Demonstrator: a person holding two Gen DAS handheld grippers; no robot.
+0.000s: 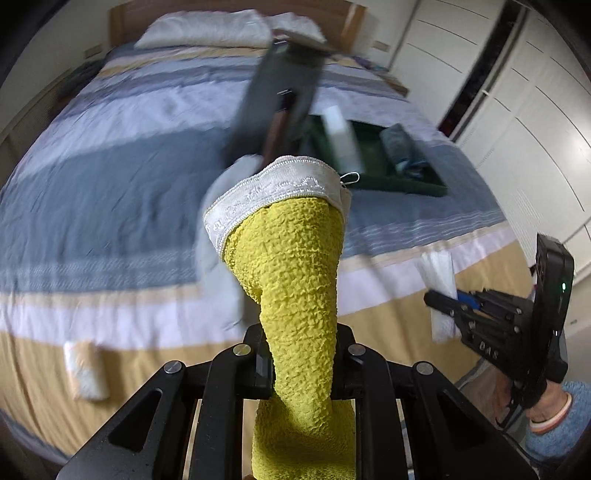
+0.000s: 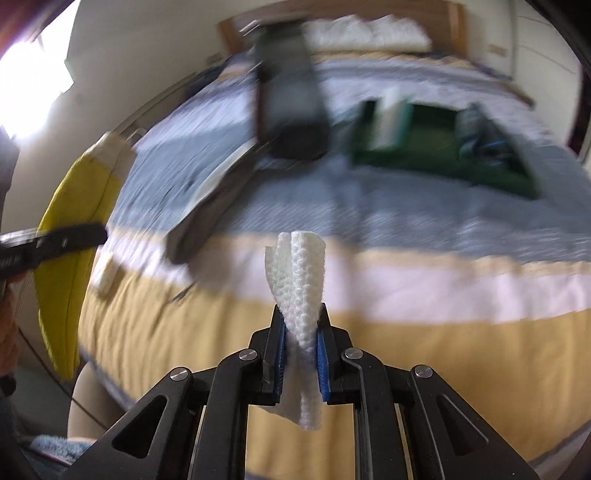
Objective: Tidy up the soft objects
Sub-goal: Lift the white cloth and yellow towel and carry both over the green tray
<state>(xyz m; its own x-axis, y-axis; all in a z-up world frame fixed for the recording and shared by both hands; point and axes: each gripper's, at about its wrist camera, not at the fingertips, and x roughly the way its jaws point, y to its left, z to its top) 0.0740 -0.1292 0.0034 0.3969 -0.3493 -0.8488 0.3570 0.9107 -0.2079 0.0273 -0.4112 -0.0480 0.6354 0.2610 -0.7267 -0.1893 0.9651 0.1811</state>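
My left gripper (image 1: 301,354) is shut on a yellow textured cloth (image 1: 295,280) with a white lace band at its top; the cloth also shows at the left of the right wrist view (image 2: 70,206). My right gripper (image 2: 300,325) is shut on a white waffle-weave cloth (image 2: 301,280), and appears at the right of the left wrist view (image 1: 436,297) holding that cloth (image 1: 439,280). Both are held in the air at the foot of a bed. A dark green tray (image 1: 384,173) lies on the bed with a rolled grey cloth (image 1: 400,144) in it; it also shows in the right wrist view (image 2: 436,147).
The bed (image 1: 110,177) has a grey, white and tan striped cover and pillows (image 1: 207,29) at a wooden headboard. A small white and tan roll (image 1: 85,369) lies near the bed's foot. A blurred dark frame (image 1: 280,88) stands over the bed. White wardrobes (image 1: 517,110) are on the right.
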